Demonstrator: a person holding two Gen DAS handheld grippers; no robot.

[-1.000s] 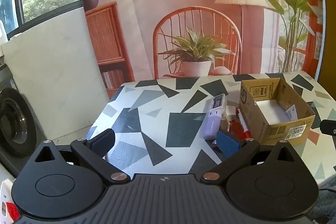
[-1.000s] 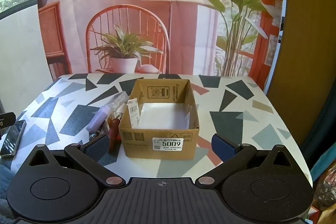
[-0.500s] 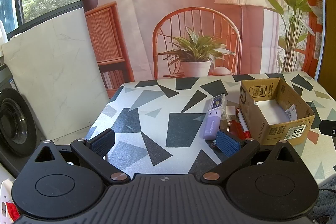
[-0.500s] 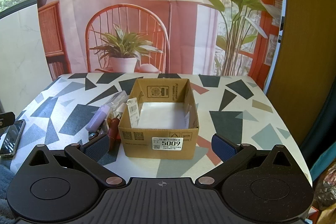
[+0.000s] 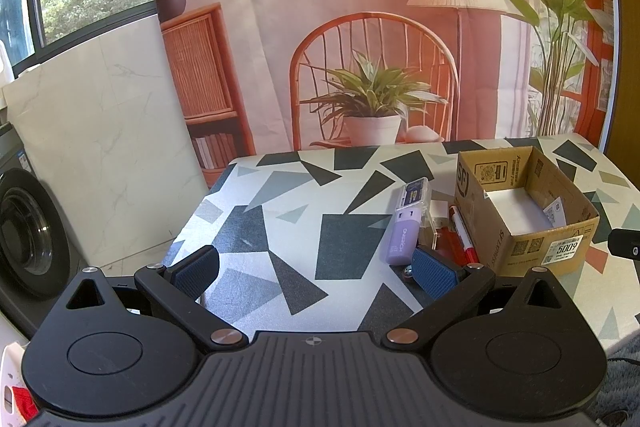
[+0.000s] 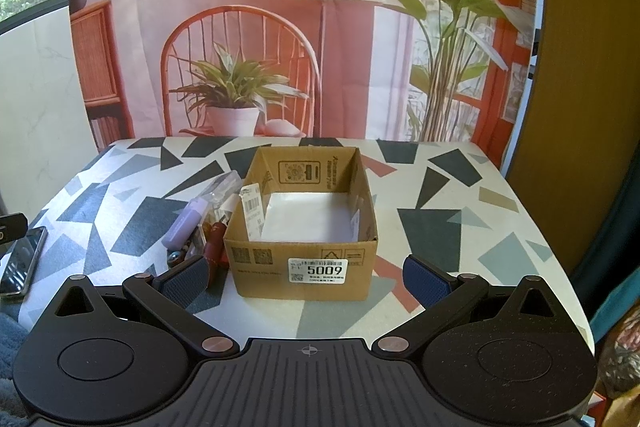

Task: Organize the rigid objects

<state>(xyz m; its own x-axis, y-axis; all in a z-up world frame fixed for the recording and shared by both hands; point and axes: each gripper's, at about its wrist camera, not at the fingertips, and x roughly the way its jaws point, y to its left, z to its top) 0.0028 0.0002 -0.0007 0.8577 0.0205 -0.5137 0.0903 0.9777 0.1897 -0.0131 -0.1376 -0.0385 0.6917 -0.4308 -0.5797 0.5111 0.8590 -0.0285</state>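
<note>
Both grippers are spread wide and hold nothing. The left gripper hangs over the near edge of the worktop, its right pad just short of the loose items. The right gripper hangs over the near edge directly in front of the cardboard box, its pads standing to either side of the box's front face and apart from it. The box sits open near the middle of the worktop, closer to the near edge; its floor is white and a label on its front reads 5009. The items lie in a cluster on the worktop, touching or just beside the box's left wall: a purple case, a clear plastic packet behind it, a red marker against the wall, and a small metal ball nearest the edge. A phone lies at the worktop's near left corner.
</note>
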